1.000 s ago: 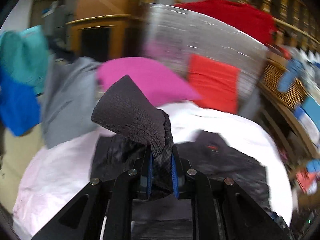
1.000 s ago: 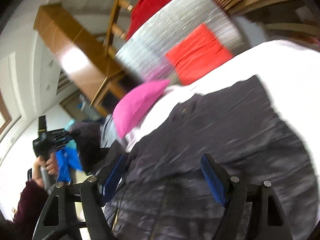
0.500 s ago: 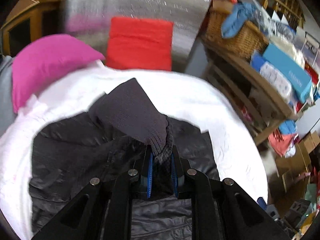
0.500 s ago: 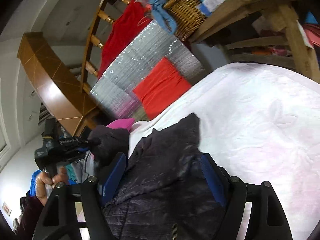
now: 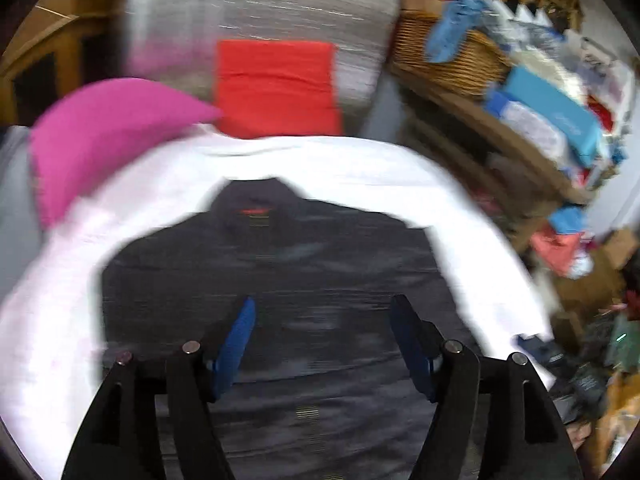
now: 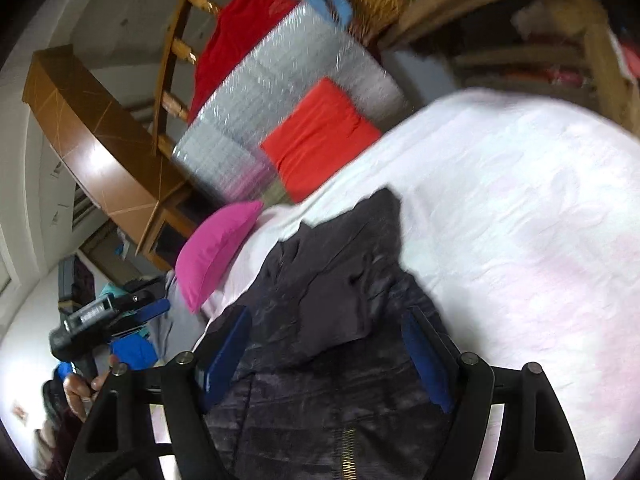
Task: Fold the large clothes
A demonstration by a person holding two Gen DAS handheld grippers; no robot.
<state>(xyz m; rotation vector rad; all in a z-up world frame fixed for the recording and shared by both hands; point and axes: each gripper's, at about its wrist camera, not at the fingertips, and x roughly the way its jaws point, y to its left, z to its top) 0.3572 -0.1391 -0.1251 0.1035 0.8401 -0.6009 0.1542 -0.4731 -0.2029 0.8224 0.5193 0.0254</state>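
Observation:
A dark quilted jacket (image 5: 280,264) lies flat on the white bed sheet (image 5: 360,168), collar toward the far end. My left gripper (image 5: 323,308) hovers over the jacket's middle. Its jaws are opening, with nothing between the blue pads (image 5: 236,340). In the right wrist view the jacket (image 6: 340,280) shows a sleeve folded across its chest and a gold zip near the bottom. My right gripper (image 6: 326,320) stands open above it with nothing between its fingers. The left gripper (image 6: 140,312) shows at the far left there, held by a hand (image 6: 80,388).
A pink pillow (image 5: 104,132) and a red cushion (image 5: 276,88) sit at the bed's head against a silver foil panel (image 5: 260,12). A wooden shelf (image 5: 500,132) with a wicker basket (image 5: 448,60) and boxes stands to the right. Bare sheet (image 6: 520,220) lies right of the jacket.
My left gripper let go of the knit sleeve cuff and its jaws spread. The sleeve now lies across the jacket. Both views swung right along the bed.

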